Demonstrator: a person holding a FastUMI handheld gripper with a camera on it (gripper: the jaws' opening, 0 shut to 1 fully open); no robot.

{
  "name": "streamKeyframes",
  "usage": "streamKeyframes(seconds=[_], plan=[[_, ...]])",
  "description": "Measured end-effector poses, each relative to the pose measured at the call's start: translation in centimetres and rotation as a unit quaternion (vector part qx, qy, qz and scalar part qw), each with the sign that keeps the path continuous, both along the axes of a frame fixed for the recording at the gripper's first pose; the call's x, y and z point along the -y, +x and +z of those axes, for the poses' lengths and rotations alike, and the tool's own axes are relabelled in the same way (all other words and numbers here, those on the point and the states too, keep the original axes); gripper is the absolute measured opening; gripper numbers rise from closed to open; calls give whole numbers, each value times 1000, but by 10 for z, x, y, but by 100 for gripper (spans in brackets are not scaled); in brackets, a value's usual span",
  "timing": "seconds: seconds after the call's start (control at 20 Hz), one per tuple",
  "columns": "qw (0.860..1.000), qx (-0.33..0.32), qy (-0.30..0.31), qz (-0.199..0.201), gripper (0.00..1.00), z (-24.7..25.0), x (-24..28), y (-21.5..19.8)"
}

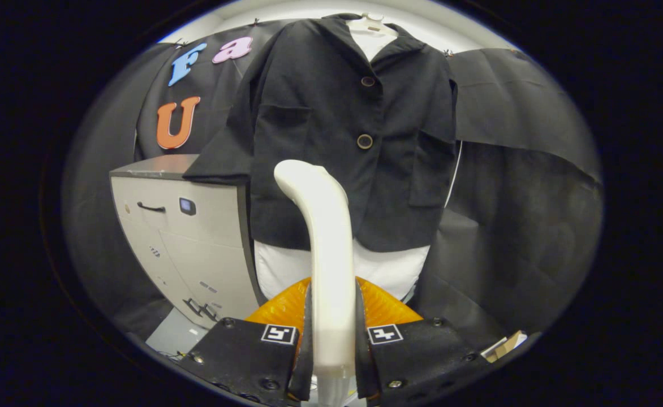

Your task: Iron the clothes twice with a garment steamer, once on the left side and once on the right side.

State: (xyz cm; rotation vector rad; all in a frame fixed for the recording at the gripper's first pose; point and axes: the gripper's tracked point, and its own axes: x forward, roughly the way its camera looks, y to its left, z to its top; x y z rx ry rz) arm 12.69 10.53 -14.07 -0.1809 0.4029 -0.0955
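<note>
Steamer [324, 237], cream, upright between the claw [331, 339] fingers, handle clamped on both sides, curved head rising ahead and bending left at the top, overlapping the jacket's lower front. Claw closed down to handle width, both fingers [306, 339] pressing on it. Jacket [360, 107], black, hangs straight ahead beyond the fingers on a white form [372, 39], collar open, two dark buttons [365, 141] down the front, pocket on each side; steamer head sits left of the button line, contact with cloth can't tell. White cloth [391, 268] shows below the jacket hem. Orange ribbed thing [385, 308] just ahead of the fingers, behind the steamer handle, what it is unclear. Left jacket sleeve lies over the top of a grey cabinet [190, 249] with a dark handle, which stands left of the jacket. Black booth cloth [512, 186] behind and to the right. Small cardboard scrap [504, 346] by the right finger block.
</note>
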Motion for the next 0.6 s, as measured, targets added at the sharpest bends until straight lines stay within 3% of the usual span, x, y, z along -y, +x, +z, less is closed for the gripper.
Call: streamKeyframes(seconds=[0.45,0.6], plan=[[998,-69,-5,7,33,-59,3,-31],[998,-65,4,4,33,-52,5,-30]])
